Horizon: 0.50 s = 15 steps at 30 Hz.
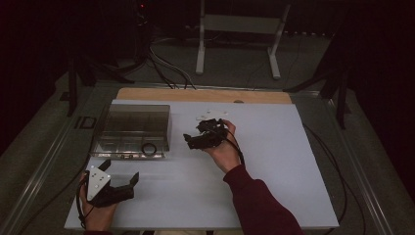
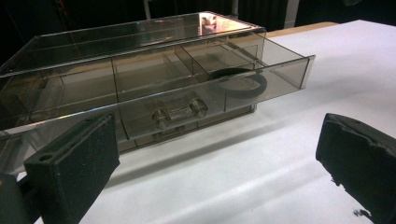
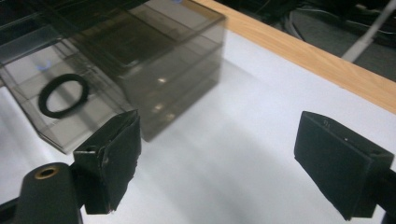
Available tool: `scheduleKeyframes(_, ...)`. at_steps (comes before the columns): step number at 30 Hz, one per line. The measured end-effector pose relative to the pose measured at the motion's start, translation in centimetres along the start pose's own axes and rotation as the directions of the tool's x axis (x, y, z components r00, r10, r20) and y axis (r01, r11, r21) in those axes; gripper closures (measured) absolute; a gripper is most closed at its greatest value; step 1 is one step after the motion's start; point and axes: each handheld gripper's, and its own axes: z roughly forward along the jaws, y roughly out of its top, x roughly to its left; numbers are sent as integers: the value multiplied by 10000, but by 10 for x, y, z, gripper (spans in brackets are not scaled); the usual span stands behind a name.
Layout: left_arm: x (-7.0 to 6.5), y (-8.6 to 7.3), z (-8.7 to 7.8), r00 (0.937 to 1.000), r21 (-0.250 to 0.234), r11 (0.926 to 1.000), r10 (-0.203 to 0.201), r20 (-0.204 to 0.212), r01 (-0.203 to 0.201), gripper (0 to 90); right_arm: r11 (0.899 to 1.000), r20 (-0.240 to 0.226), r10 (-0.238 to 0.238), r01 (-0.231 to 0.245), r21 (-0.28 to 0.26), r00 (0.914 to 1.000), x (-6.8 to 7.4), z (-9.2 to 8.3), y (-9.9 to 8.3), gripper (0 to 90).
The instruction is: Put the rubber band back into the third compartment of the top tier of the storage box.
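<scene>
A smoky clear plastic box (image 1: 134, 120) stands at the table's back left, with its drawer (image 1: 128, 147) pulled out toward me. A black ring (image 1: 149, 148) lies flat in the drawer's right-hand compartment, also seen as ring (image 2: 238, 84) and ring (image 3: 63, 94). The drawer front (image 2: 140, 119) carries a small clear handle on two metal knobs. My left gripper (image 1: 120, 171) rests near the front left edge, just in front of the drawer, open and holding nothing. My right gripper (image 1: 190, 141) hovers just right of the box, tips turned toward it, open with nothing between its fingers.
The white table top (image 1: 274, 161) has free room at the middle and right. A wooden strip (image 1: 203, 94) runs along its far edge. Beyond it, cables (image 1: 169, 68) and a white stand (image 1: 240, 29) are on the floor. A cable trails from each gripper.
</scene>
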Motion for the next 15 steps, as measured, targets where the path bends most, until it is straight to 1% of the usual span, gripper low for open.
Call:
scheduleKeyframes(1,0,0,0,10000,-13,10000,-10,4,10,3,10000,91,33,-33,-16,10000,-3,-3,-2,135)
scheduleKeyframes(2,0,0,0,10000,-15,10000,-11,-9,11,3,9999,299,128,-126,-81,9995,-11,-9,-8,106)
scheduleKeyframes(5,0,0,0,10000,-16,10000,-38,-24,38,3,9998,609,211,-207,-74,9979,-21,-17,-16,62)
scheduleKeyframes(6,0,0,0,10000,-16,10000,-38,-24,38,3,9998,609,211,-207,-74,9979,-21,-17,-16,62)
scheduleKeyframes(7,0,0,0,10000,-17,10000,-34,-27,34,3,9997,690,239,-234,-79,9973,-24,-20,-18,48)
scheduleKeyframes(8,0,0,0,10000,-18,10000,-38,-29,37,3,9996,855,276,-271,-73,9960,-28,-25,-23,29)
scheduleKeyframes(10,0,0,0,10000,-14,10000,-38,-32,38,3,9995,1049,299,-291,-91,9940,-34,-31,-30,14)
scheduleKeyframes(11,0,0,0,10000,-6,10000,-37,-27,37,3,9995,1099,307,-299,-92,9935,-37,-34,-33,3)
scheduleKeyframes(12,0,0,0,10000,-6,10000,-37,-27,37,3,9995,1099,307,-299,-92,9935,-37,-34,-33,3)
scheduleKeyframes(15,0,0,1,10000,0,10000,-46,-35,46,3,9993,1455,375,-364,-100,9887,-47,-45,-47,1)
